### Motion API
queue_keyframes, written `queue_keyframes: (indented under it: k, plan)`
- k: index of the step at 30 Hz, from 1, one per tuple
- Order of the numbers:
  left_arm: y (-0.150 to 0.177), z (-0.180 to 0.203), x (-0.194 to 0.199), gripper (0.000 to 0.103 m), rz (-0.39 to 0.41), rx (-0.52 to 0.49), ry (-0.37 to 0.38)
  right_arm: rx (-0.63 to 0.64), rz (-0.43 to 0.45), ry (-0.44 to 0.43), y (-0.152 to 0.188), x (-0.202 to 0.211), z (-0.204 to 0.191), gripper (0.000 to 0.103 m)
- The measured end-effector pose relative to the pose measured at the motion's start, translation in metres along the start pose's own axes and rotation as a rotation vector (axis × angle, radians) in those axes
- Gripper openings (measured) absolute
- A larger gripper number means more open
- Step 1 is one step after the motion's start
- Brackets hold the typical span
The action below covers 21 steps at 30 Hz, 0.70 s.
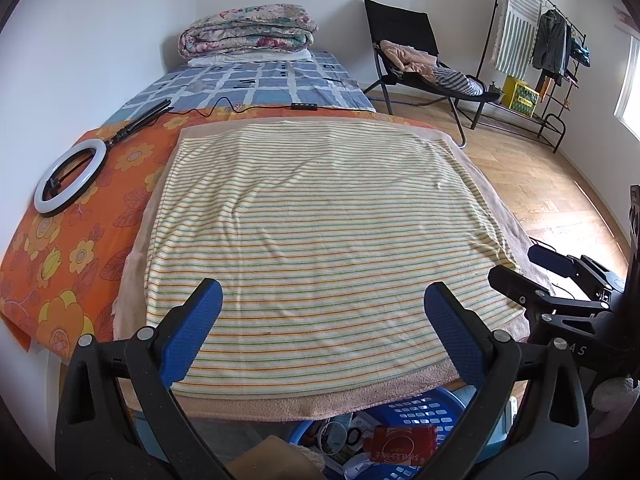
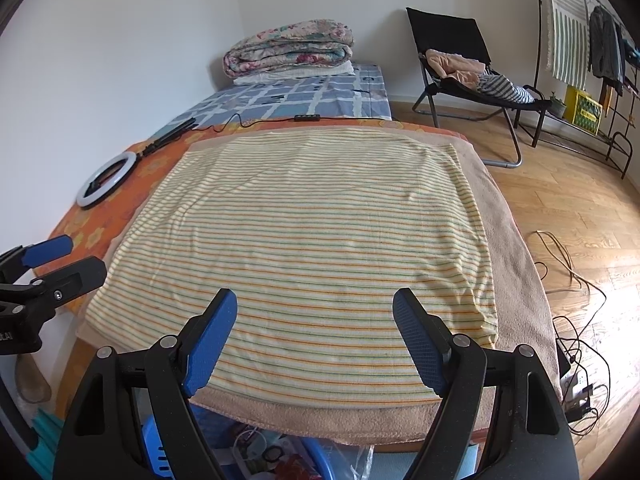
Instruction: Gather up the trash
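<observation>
Most of the trash sits low and half hidden: a blue plastic basket (image 1: 416, 414) stands on the floor under the near edge of the bed, and the striped towel (image 1: 316, 240) and the beige blanket (image 1: 304, 404) beneath it hang over its rim. Inside the basket, one red packet (image 1: 400, 446) with pale lettering shows clearly in the left wrist view; around it lie scraps of paper and clear plastic too jumbled and cut off to count. The right wrist view catches the same basket (image 2: 316, 456) between the gripper arms, its contents dim and blurred.

The left gripper (image 1: 322, 328) hangs above the near edge of the striped towel with its two blue-padded fingers spread wide and nothing between them. The right gripper (image 2: 314, 338) is likewise spread and empty over the towel (image 2: 304, 240). Each gripper appears at the edge of the other's view, partly cropped.

On the bed lie one ring light (image 1: 70, 178) on an orange flowered sheet (image 1: 64, 248), its black cable (image 1: 224, 106) running across to an inline remote, and one folded floral quilt (image 1: 248, 32) at the far end. Beyond stand one black folding chair (image 1: 404, 44) heaped with clothes and one clothes rack (image 1: 548, 48), cropped by the frame. Loose cords (image 2: 576, 280) trail over the wooden floor at right.
</observation>
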<state>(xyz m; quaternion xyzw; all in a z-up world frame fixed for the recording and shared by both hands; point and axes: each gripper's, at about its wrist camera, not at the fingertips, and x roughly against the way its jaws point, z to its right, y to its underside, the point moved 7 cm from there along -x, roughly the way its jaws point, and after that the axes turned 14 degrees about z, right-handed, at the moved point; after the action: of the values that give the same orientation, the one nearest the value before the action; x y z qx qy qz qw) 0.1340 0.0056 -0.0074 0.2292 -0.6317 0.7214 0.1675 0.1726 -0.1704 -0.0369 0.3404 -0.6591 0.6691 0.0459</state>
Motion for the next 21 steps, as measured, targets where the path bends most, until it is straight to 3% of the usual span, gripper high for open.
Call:
queue_keyframes:
  k: [21]
  plan:
    - [0.0002, 0.0007, -0.0001, 0.102, -0.001, 0.000, 0.000, 0.003, -0.011, 0.002, 0.0023, -0.0019, -0.0009, 0.080]
